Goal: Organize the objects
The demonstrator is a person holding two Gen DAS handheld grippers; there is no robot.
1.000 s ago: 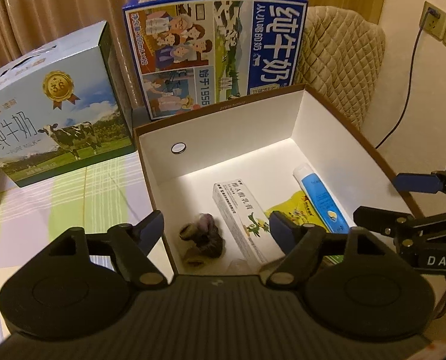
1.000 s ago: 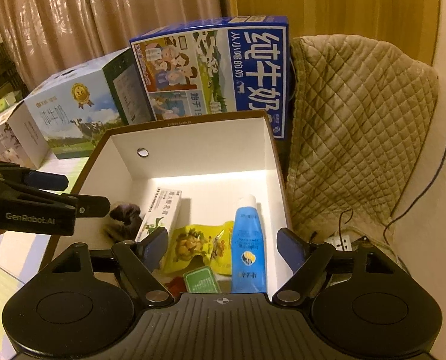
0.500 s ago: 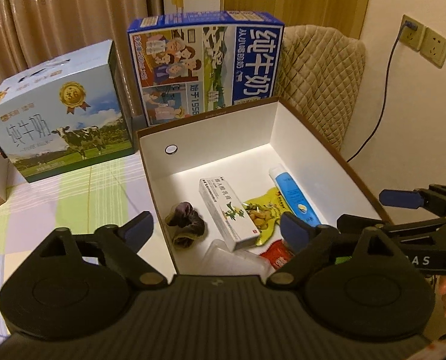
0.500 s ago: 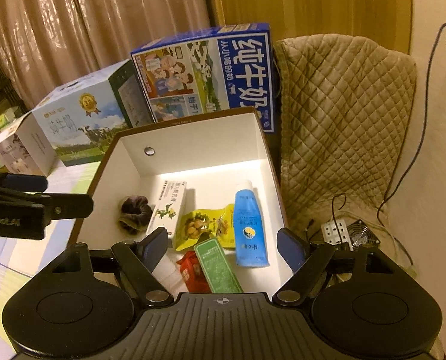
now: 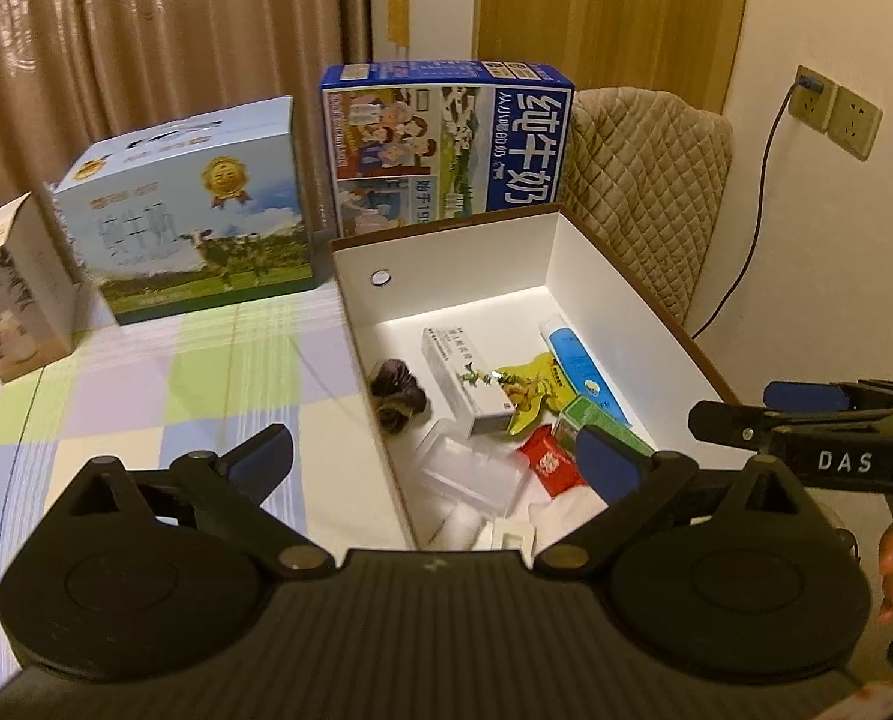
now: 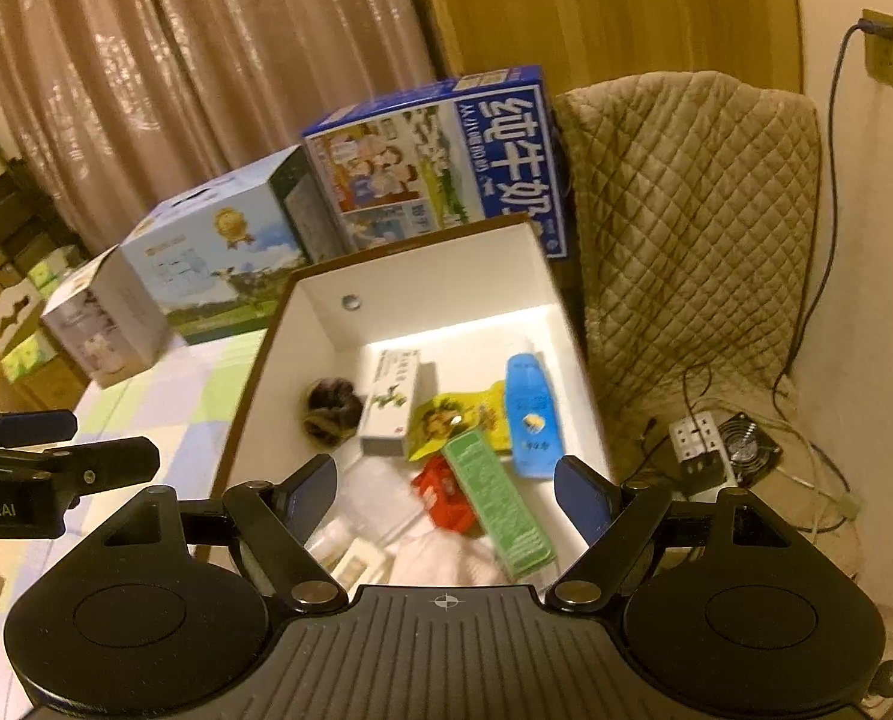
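Observation:
An open box with white walls [image 5: 482, 264] [image 6: 428, 282] stands at the table's right end. Inside lie a dark hair scrunchie [image 5: 397, 397] [image 6: 332, 408], a white carton [image 5: 461, 387] [image 6: 393, 402], a yellow snack packet [image 5: 530, 393] [image 6: 455, 414], a blue tube [image 5: 578, 363] [image 6: 529, 414], a green packet [image 5: 599, 423] [image 6: 497, 504], a red packet [image 5: 551, 465] [image 6: 443, 495] and a clear plastic case [image 5: 473, 471]. My left gripper [image 5: 434, 459] hovers above the box's near left corner, its jaws opening with nothing between them. My right gripper [image 6: 446, 489] hangs over the box's near end, open and holding nothing.
Two milk cartons [image 5: 188, 210] [image 5: 446, 138] and a small white box [image 5: 11, 300] stand at the back of the checked tablecloth [image 5: 146, 390]. A quilted chair [image 6: 686, 222], a wall socket with cable [image 5: 830, 111] and a power strip [image 6: 695, 441] lie to the right.
Both grippers have drawn back and up from the box, so more of its contents show. The left jaws have spread wider. The right jaws kept their width.

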